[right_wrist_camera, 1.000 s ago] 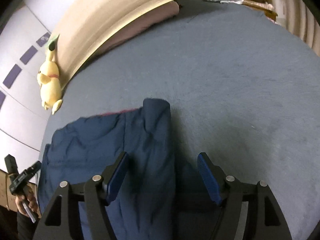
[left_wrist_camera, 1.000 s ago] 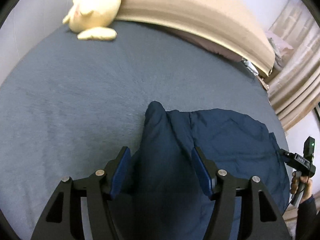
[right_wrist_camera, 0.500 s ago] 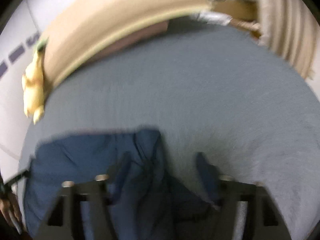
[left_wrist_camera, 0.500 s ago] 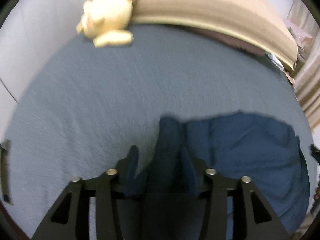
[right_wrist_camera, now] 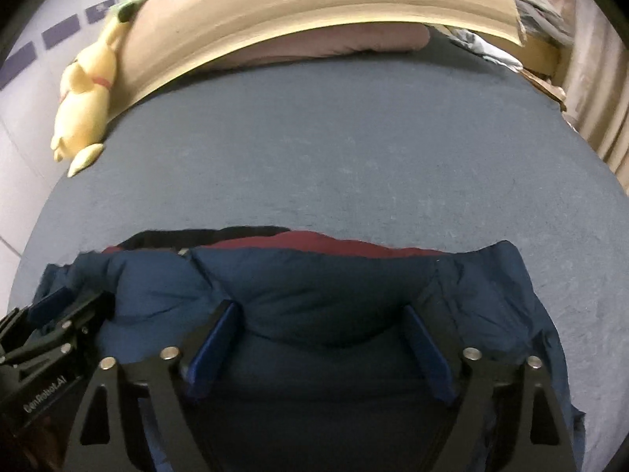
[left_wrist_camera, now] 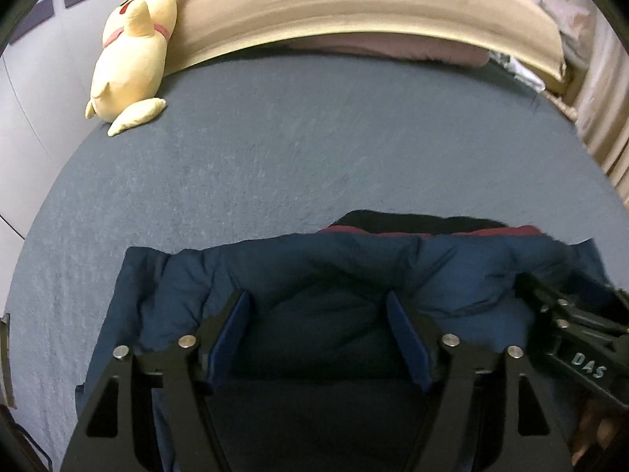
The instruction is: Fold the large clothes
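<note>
A navy padded jacket (left_wrist_camera: 354, 263) lies folded on the grey-blue bed, with dark red lining (right_wrist_camera: 314, 242) and a black collar showing at its far edge. My left gripper (left_wrist_camera: 318, 330) hovers low over the jacket's near part. Its jaws are opening and puffy fabric bulges between the blue pads without being pinched. My right gripper (right_wrist_camera: 322, 338) is close beside it on the right, jaws also opening over loose fabric. Each wrist view shows the black frame of the other tool (left_wrist_camera: 578, 338) (right_wrist_camera: 51, 346) at its edge.
A yellow plush toy (left_wrist_camera: 133, 51) leans at the far left against the beige headboard (left_wrist_camera: 354, 0). A pink pillow (left_wrist_camera: 393, 45) lies under the headboard. Curtains (left_wrist_camera: 605, 98) hang at the right. The bed sheet (left_wrist_camera: 295, 149) stretches between jacket and headboard.
Both grippers swung inward with the jacket's folded sides and now sit side by side. Their jaws have widened off the fabric. The red lining and collar have come into view.
</note>
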The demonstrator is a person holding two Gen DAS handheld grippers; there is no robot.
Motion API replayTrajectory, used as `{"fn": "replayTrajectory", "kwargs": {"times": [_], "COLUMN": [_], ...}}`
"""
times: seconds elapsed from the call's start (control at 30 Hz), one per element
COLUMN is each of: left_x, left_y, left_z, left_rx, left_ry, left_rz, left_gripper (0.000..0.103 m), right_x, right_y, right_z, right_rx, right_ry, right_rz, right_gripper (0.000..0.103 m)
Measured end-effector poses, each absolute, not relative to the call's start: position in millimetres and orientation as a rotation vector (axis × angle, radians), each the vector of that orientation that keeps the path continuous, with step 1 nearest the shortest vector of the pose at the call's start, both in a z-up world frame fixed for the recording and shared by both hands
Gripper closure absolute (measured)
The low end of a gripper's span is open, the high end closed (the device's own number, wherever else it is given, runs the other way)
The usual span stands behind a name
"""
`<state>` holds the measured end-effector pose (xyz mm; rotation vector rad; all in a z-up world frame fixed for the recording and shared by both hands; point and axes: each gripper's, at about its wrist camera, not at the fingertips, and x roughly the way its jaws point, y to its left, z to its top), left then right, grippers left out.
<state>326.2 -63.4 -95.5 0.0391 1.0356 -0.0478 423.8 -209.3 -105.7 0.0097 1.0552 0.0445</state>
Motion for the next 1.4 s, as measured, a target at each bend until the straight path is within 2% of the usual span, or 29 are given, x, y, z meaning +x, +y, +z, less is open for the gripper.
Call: {"fn": "replayTrajectory", "kwargs": {"times": [0.2,0.43,0.63,0.77,1.07,1.4], "left_x": [301.6,202.4,128.8,107.6,94.9,88.9], "left_y": [-60.2,-31.0,-27.3,-29.3,-19.4,-18.6], "left_z": [-73.1,-34.2,-54.5,-70.5,-95.1,-94.4], "left_rx": [0.052,0.037,0.056,0.072,0.04,0.024], "left_ry": [1.021,0.884,0.836,0.837,0.84,0.844], "left_rz": [-0.042,-0.073,-0.044,-0.024,0.017,0.034], "left_gripper": [0.027,0.027,0.027,0.027,0.025,0.024], "right_x": [407.3,302.8,217.3,182.7,160.9,160.8], "right_y": [-219.5,-237.3,-231.4,-226.3,-228.3,-233.6], "right_z": [-83.7,-16.4,-35.1,-51.8,-92.1,-86.5], "right_rx": [0.064,0.101,0.057,0.033,0.005,0.021], "right_ry": [1.017,0.837,0.788,0.777,0.783,0.819], "right_rz": [0.034,0.095,0.081,0.059,-0.026,-0.038], "right_gripper": [0.012,0.01,0.01,0.01,0.008,0.004]}}
